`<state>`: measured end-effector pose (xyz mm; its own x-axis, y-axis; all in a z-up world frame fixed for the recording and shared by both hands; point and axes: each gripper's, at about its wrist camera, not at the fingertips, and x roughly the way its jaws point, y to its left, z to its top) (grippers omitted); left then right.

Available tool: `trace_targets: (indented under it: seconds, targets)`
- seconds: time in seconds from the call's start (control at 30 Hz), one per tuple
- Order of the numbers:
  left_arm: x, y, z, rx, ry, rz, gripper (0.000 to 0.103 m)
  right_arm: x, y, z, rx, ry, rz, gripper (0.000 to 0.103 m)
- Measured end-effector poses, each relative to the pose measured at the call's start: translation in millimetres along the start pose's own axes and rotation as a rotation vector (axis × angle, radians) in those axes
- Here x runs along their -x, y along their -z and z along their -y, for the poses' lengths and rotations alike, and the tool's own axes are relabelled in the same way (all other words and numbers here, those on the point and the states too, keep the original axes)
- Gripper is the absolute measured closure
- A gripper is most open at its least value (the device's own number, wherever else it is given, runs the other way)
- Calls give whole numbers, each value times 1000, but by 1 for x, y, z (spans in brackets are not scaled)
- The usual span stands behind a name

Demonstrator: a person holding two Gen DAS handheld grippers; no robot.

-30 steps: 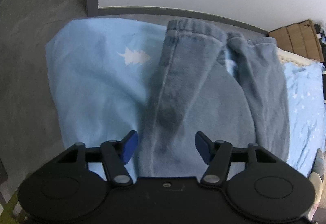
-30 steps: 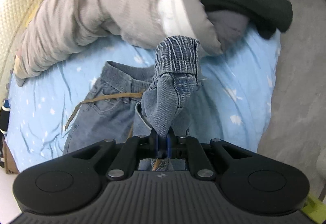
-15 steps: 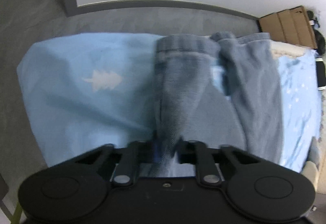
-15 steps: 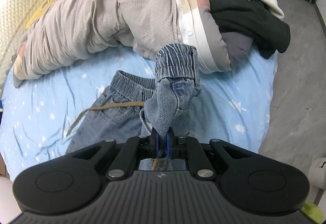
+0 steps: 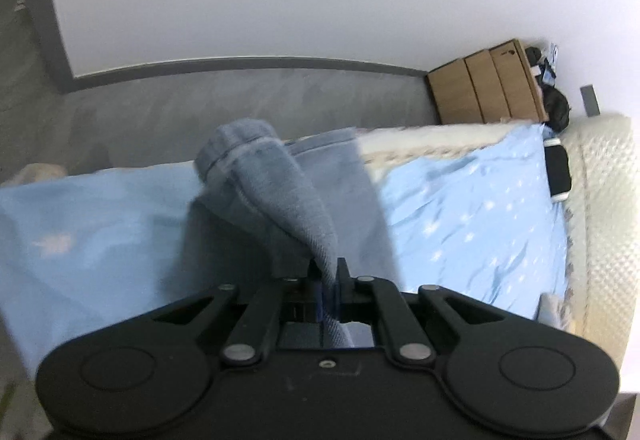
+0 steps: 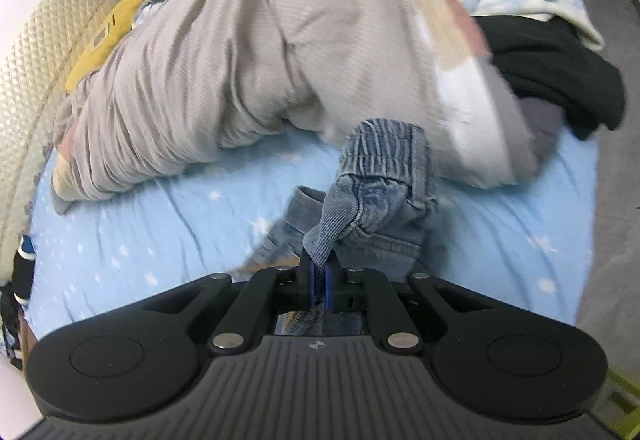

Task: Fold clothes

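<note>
With both claws now pinching denim, the jeans [image 5: 280, 195] are coming up off the bed for a fold.

Left gripper [image 5: 326, 280], spread a second ago, has clamped a leg near its cuff and raised it; right gripper [image 6: 318, 280] stays pressed on the other cuffed leg [image 6: 384, 159]. Fabric rises straight from each claw's tips, the waistband end lying on the blue sheet [image 6: 160, 224] just ahead, near the grey hoodie [image 6: 280, 51]. Likely a lengthwise fold starting.

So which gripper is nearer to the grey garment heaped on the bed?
Right. The right gripper, shut on the jeans, faces the grey garment lying just beyond its fingers. The left gripper, also shut on the jeans, has no grey garment in its view.
</note>
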<state>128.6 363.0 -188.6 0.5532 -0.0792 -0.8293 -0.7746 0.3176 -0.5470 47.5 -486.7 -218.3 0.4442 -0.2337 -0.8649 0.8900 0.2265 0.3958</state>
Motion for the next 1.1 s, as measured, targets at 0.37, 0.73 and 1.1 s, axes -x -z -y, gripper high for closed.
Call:
trace_targets:
  seconds: [0.37,0.73,1.1]
  targets:
    - [-133,3,116,-109,-131,13,99,-94,-22,-39,-49,71,-55,98]
    - [-218,12,157,-209,-258,6,98,-165,-29,-59,-17,131,-104,98]
    - [-228,30,169,-373,-290,1,84,-192,-28,-70,174,125,-162,81]
